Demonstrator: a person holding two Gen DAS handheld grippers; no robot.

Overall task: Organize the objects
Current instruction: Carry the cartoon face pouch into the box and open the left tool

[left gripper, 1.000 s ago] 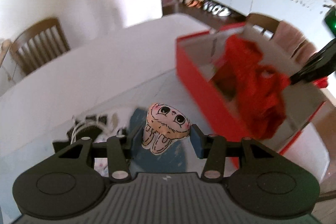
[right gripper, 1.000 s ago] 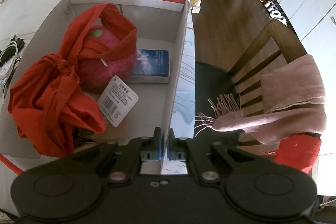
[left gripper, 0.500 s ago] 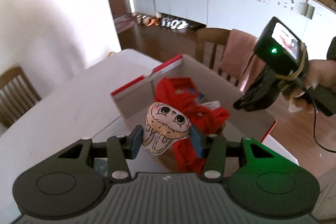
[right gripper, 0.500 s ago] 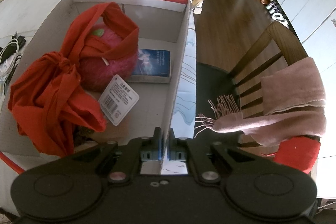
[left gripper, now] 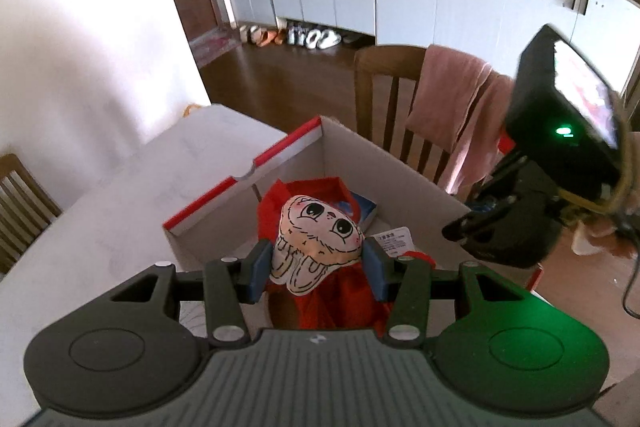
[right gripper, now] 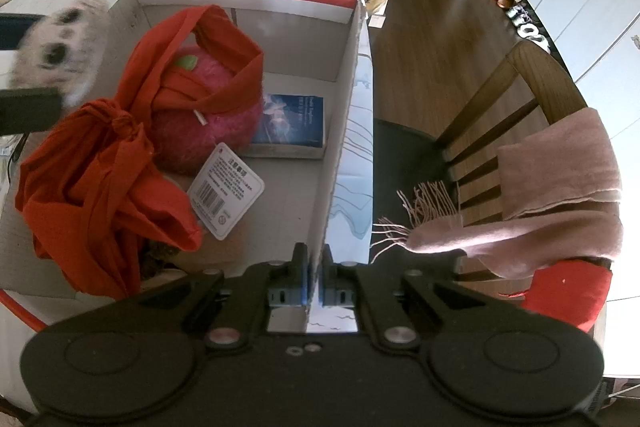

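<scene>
Left gripper [left gripper: 318, 265] pinching plush toy [left gripper: 318, 239] above box [right gripper: 340, 155], face up, probably upright. Right gripper [right gripper: 316, 281] clamped on box wall; free floor beside book [right gripper: 294, 121]

Right gripper [right gripper: 314, 273]: jaws pinched onto the box wall [right gripper: 340, 163], which runs straight ahead of the fingers.
Left of the fingers: red cloth [right gripper: 100, 163], pink plush ball [right gripper: 208, 123], barcode tag [right gripper: 226, 189], blue book [right gripper: 294, 119].
Far left: blurred plush toy [right gripper: 60, 47].
Right of the fingers: chair [right gripper: 532, 99], pink scarf [right gripper: 560, 187].
</scene>
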